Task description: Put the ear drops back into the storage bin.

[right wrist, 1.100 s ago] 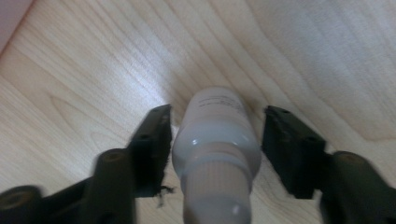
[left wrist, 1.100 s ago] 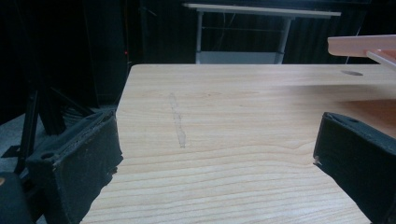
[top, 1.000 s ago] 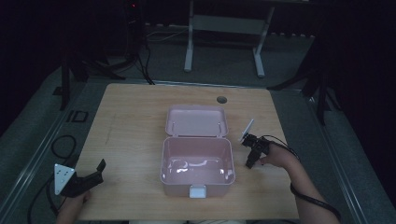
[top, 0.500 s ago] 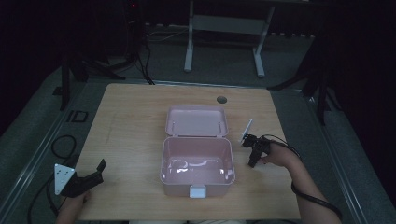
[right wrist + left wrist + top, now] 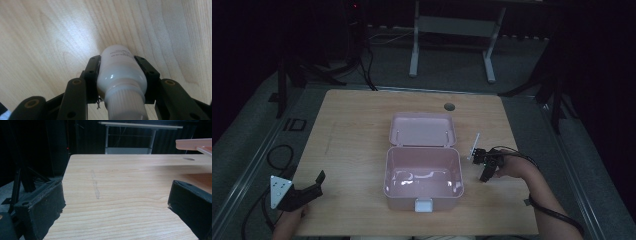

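almost nothing is shifting since a second ago. the right gripper (image 5: 121,67) is still clamping a white bottle (image 5: 120,75) beside the open pink box (image 5: 423,172), probably for dropping in, while the left gripper (image 5: 307,192) is idling with jaws apart.

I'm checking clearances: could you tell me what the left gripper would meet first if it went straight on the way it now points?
Nothing soon: ahead of the open left gripper lies bare table, with the pink box off to one side.

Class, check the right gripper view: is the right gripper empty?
No, the right gripper is shut on a white bottle, one jaw pressed against each side.
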### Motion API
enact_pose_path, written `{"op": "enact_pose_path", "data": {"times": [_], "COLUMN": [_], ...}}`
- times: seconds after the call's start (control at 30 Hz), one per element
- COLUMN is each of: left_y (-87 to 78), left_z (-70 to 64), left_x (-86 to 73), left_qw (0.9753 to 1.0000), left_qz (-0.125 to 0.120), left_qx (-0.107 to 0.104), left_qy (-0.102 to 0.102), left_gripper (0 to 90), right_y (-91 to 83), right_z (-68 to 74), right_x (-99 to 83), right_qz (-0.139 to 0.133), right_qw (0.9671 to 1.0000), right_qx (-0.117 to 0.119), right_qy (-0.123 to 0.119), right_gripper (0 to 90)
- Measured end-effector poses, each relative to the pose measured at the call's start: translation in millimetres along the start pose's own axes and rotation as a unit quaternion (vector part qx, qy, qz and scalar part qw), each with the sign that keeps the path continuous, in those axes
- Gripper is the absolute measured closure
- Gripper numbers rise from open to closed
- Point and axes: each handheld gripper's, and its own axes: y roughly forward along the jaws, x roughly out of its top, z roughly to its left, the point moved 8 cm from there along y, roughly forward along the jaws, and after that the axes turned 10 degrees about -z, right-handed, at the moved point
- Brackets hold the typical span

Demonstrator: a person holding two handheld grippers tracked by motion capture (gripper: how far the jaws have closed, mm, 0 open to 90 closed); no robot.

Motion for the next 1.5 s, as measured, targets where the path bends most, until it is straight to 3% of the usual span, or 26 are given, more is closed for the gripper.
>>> {"op": "enact_pose_path", "data": {"times": [0.2,0.3,0.43,0.6,0.83,0.97,1.2,1.5], "left_y": [0.0,0.1,0.1,0.1,0.1,0.0,0.1,0.1], "left_z": [0.0,0.0,0.0,0.1,0.2,0.1,0.2,0.2], "left_x": [0.0,0.0,0.0,0.0,0.0,0.0,0.0,0.0], "left_qw": [1.0,1.0,1.0,1.0,1.0,1.0,1.0,1.0], "left_qz": [0.0,0.0,0.0,0.0,0.001,0.0,0.0,0.0], "left_qx": [0.0,0.0,0.0,0.0,0.0,0.0,0.001,0.0], "left_qy": [0.0,0.0,-0.001,-0.001,-0.001,0.0,-0.001,-0.001], "left_gripper": [1.0,1.0,1.0,1.0,1.0,1.0,1.0,1.0], "right_y": [-5.9,-7.6,-9.8,-7.2,-6.4,-8.6,-13.6,-19.4], "right_z": [7.7,14.8,24.7,27.3,34.2,37.1,45.7,48.7], "right_x": [-2.8,-5.1,-6.7,-12.0,-19.2,-20.4,-18.8,-17.4], "right_qz": [-0.012,-0.015,-0.024,-0.007,0.028,0.036,0.039,0.042], "right_qw": [0.9989,0.9961,0.9924,0.9896,0.9787,0.9759,0.9726,0.9714], "right_qx": [0.013,0.019,0.033,0.02,-0.01,-0.014,-0.001,-0.001], "right_qy": [-0.044,-0.085,-0.116,-0.142,-0.203,-0.215,-0.229,-0.234], "right_gripper": [59.2,59.1,59.1,59.2,59.2,59.2,59.2,59.3]}}
